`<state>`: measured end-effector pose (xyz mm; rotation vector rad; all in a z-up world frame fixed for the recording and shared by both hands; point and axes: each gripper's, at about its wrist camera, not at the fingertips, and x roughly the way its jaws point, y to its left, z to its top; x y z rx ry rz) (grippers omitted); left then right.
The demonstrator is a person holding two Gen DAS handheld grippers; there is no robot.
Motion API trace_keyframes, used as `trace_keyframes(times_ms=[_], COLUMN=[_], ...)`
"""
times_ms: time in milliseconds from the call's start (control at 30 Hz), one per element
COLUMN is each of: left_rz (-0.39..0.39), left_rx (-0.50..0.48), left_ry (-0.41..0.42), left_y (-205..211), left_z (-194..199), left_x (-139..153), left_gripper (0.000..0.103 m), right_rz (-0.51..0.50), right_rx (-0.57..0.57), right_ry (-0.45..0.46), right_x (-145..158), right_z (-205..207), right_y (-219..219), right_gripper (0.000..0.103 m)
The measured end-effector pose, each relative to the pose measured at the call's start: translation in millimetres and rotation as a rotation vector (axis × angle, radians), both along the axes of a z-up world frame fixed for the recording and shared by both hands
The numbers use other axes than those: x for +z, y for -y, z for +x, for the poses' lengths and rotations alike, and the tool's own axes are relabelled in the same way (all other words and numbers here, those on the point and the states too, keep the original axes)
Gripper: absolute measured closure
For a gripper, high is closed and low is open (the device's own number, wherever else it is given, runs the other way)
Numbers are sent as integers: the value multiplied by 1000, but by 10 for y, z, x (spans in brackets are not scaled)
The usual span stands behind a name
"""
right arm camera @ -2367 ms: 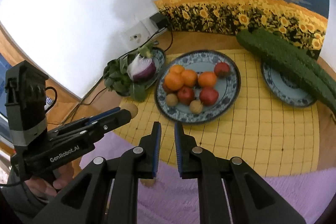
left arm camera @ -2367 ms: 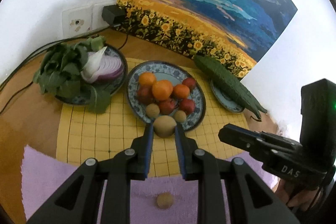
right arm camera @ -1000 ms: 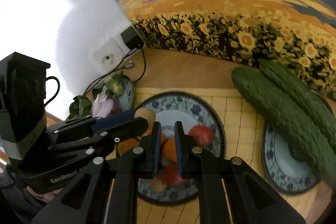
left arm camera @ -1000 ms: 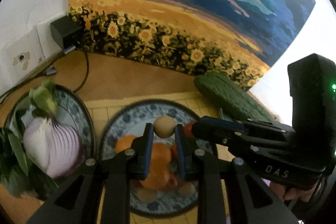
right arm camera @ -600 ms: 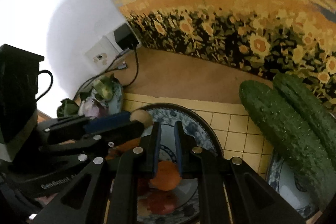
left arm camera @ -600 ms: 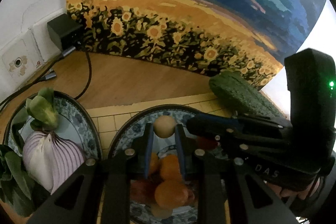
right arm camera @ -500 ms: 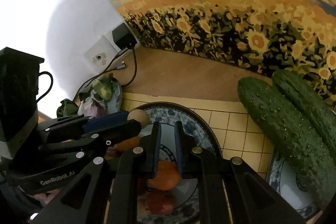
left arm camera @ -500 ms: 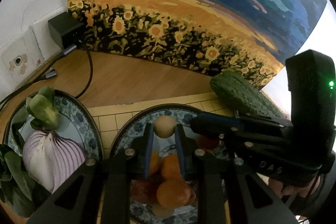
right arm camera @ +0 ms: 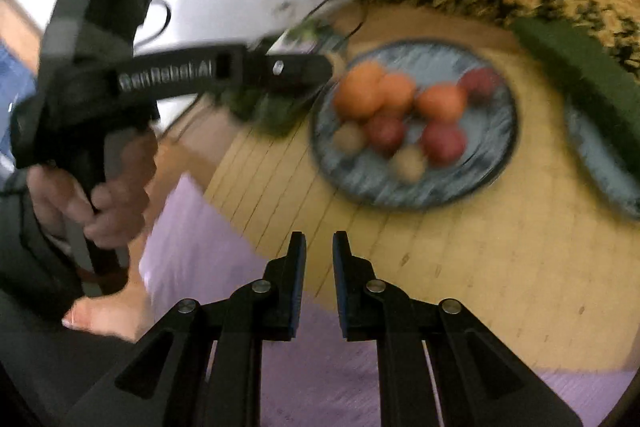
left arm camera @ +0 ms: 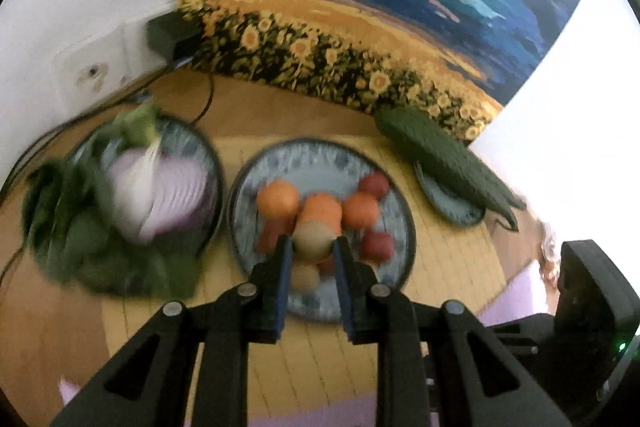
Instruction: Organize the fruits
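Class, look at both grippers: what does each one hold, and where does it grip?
The left gripper pinches a small brown round fruit by its opposite sides. The right gripper is shut on nothing.

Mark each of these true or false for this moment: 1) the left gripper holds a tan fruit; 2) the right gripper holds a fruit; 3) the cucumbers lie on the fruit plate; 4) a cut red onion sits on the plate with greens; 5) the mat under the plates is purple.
1) True: the left gripper is shut on the tan fruit.
2) False: the right gripper is shut with nothing between its fingers.
3) False: the cucumbers lie on a small plate beside the fruit plate.
4) True: the onion shares the left plate with the greens.
5) False: the mat is yellow; a purple cloth lies nearer.
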<state>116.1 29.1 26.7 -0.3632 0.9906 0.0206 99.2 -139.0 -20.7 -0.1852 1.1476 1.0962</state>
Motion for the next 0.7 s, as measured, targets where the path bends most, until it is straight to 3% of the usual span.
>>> trace_keyframes(times_ms=[100, 167, 433, 700], left_rz=[-1, -4, -12, -14], left_rx=[21, 34, 74, 73], left_ry=[-21, -31, -57, -57], left_y=[27, 33, 11, 39], left_z=[-240, -372, -744, -821], left_x=[-35, -54, -119, -104], left_gripper=[81, 81, 81, 81], right_rz=[-14, -22, -49, -62], right_rx=[26, 28, 77, 112], right_ry=[6, -3, -12, -1], right_x=[-28, -75, -197, -209], right_z=[-147, -228, -463, -565], right_y=[-19, -1, -39, -127], right_gripper=[85, 77, 76, 78])
